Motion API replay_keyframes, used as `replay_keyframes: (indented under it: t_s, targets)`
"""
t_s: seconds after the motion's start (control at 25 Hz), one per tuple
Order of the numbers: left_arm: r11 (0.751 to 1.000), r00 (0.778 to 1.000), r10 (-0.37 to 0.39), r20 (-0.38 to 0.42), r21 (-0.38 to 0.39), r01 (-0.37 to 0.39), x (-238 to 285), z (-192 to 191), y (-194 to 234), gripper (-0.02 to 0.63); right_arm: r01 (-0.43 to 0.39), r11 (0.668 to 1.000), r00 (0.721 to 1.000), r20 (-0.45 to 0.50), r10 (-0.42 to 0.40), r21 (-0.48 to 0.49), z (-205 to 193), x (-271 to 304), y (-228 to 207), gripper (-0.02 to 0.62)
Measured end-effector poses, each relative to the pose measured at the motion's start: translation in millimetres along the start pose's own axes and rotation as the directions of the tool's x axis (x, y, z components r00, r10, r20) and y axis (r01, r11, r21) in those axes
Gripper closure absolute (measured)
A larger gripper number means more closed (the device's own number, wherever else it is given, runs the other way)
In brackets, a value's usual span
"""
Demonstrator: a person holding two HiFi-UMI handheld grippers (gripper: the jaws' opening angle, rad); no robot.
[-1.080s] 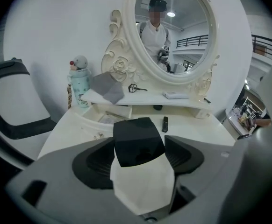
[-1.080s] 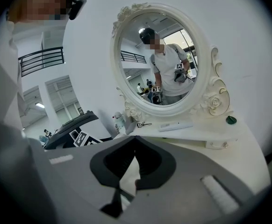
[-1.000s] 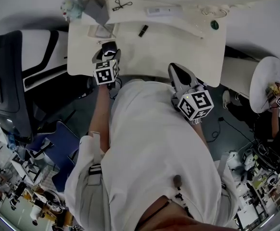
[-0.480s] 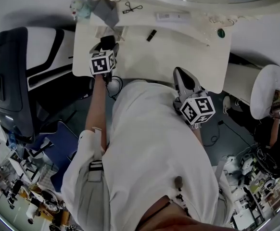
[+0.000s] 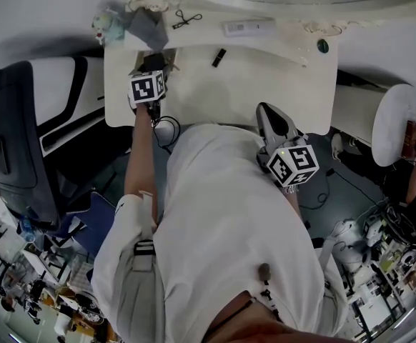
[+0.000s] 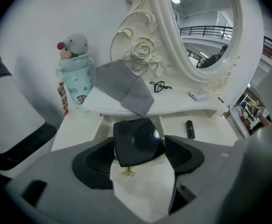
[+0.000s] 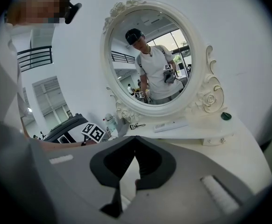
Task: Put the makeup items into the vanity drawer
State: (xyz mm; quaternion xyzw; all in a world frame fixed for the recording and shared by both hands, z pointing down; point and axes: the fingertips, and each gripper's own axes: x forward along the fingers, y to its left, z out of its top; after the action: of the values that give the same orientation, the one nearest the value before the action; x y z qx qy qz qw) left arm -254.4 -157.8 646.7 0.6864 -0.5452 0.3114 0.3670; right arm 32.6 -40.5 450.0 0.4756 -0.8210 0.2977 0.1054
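**A:** Largest parts?
**B:** A white desk (image 5: 265,84) with an oval mirror (image 7: 150,55) at its back.
**A:** Left hand-held gripper (image 6: 138,146)?
**B:** It is over the desk's left part, jaws wide, clamped on a black compact (image 6: 136,135).
**A:** Right hand-held gripper (image 7: 135,146)?
**B:** It is by the desk's front edge, jaws together, empty.
**A:** Lipstick (image 6: 189,129)?
**B:** It lies on the desk, right of the compact.
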Motion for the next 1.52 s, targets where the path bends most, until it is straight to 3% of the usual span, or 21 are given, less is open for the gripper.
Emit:
replay_keyframes:
  t_s: [0.36,0.52,0.64,1.0,1.24,1.28,1.44,1.52]
  targets:
    - [1.000,1.000,-0.007,-0.018,-0.004,0.007,17,5,6,0.265,0.036,0.999,0.999,-0.005,-0.036,0.022,0,1,-6,0.588]
    - [0.997,0.999,0.034,-0.038,0.070,-0.031,22,-2,9,0.281,0.043,0.999,0.999,-0.005,-0.042,0.028,-3,1,-4,0.588]
    - [0.993,0.998,0.066,-0.004,0.100,-0.065,23,-4,11,0.325,0.048,0.998,0.999,-0.001,-0.048,0.030,-3,0,-5,0.588]
    - [0.998,0.998,0.030,0.049,0.055,-0.032,17,1,6,0.305,0.059,0.998,0.998,0.024,-0.060,0.035,-5,-10,-4,0.588]
    - [0.997,0.996,0.005,0.093,0.072,-0.012,0,0,-6,0.304,0.036,0.999,0.999,0.036,-0.036,0.024,-6,-17,-1,0.588]
    - [0.998,0.995,0.005,0.101,0.069,-0.012,-5,0,-9,0.324,0.029,0.999,0.999,0.035,-0.030,0.017,-6,-18,0,0.588]
    - [0.997,0.984,0.042,0.171,0.054,-0.052,-26,0,-14,0.504,0.002,1.000,0.999,0.036,-0.003,0.007,-10,-22,2,0.588]
    - [0.997,0.978,0.053,0.200,0.043,-0.063,-35,-1,-20,0.532,-0.011,1.000,0.999,0.036,0.011,0.003,-13,-25,2,0.588]
